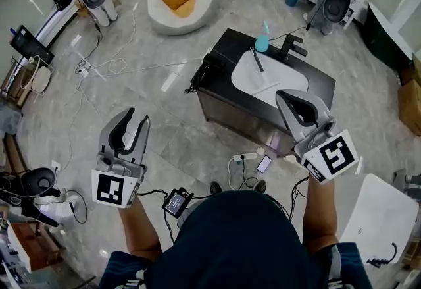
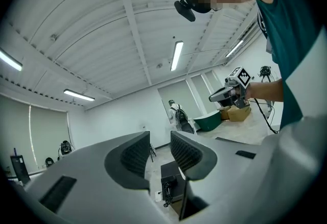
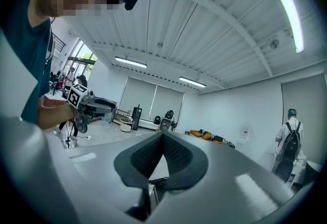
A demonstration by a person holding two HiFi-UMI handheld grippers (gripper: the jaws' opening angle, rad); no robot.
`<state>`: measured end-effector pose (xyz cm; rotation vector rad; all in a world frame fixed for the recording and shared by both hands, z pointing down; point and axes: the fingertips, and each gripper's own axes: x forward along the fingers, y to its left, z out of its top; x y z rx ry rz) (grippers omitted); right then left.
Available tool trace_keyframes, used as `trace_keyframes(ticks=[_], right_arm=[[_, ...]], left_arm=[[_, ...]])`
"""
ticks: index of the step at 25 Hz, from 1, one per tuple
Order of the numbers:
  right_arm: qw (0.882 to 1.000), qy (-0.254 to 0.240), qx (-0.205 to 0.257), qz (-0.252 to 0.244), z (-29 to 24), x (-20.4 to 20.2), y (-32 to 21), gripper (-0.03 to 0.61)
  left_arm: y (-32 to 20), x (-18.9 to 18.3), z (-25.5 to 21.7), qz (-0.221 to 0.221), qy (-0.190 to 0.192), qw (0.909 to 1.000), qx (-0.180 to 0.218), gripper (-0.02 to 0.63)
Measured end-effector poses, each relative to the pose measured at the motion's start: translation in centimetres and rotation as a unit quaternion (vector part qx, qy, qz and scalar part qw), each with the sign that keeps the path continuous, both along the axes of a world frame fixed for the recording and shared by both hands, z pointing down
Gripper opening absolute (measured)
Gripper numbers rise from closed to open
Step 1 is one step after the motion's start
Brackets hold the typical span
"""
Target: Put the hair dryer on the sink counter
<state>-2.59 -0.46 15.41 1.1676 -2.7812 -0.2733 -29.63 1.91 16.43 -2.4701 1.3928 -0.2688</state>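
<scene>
Both empty: left gripper (image 1: 137, 116) nearly clenched, right gripper (image 1: 282, 96) clenched, near the sink counter (image 1: 319, 87).

The hair dryer (image 1: 207, 70) sits at the sink counter's (image 1: 318, 85) left end, a bottle (image 1: 262, 39) behind the basin (image 1: 271, 79).

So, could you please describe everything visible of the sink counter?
The sink counter is a dark, boxy cabinet standing on the grey floor. Its top holds an oval white basin with a slim tool lying in it, a black tap and blue bottle behind, and a black corded thing, seemingly the hair dryer, at its left end.
</scene>
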Motion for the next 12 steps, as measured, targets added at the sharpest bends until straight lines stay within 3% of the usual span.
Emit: trace_keyframes(ticks=[12], right_arm=[[1.0,-0.001,0.01,0.007,-1.9,0.6,0.9,0.008]], left_arm=[[1.0,0.7,-1.2,0.008,0.005,0.9999,0.009,0.117]])
